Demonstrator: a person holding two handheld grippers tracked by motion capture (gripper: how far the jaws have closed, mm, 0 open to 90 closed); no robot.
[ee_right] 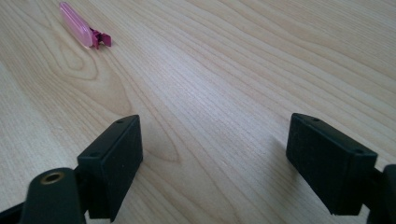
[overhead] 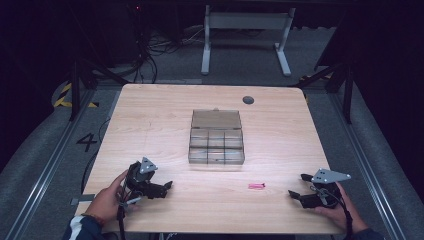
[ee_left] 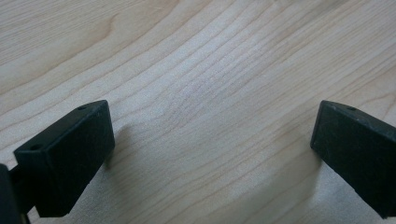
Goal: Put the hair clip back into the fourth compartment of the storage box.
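Pink plastic, a small clip [overhead: 256, 186] is laid flat on the wooden table [overhead: 150, 115], between the two grippers and nearer the right gripper [overhead: 299, 186], well apart from both. Its jaws are spread wide and nothing is held. The left gripper [overhead: 168, 186] is likewise opened wide, empty. A clear compartment box [overhead: 216, 137] is set beyond the clip.

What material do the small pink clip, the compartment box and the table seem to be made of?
Pink clip: likely glossy plastic, since it looks smooth and slightly see-through.
Compartment box: likely clear, smoke-tinted plastic; its dividers show through the walls.
Table: light wood or wood-look laminate, matte, with visible grain lines.
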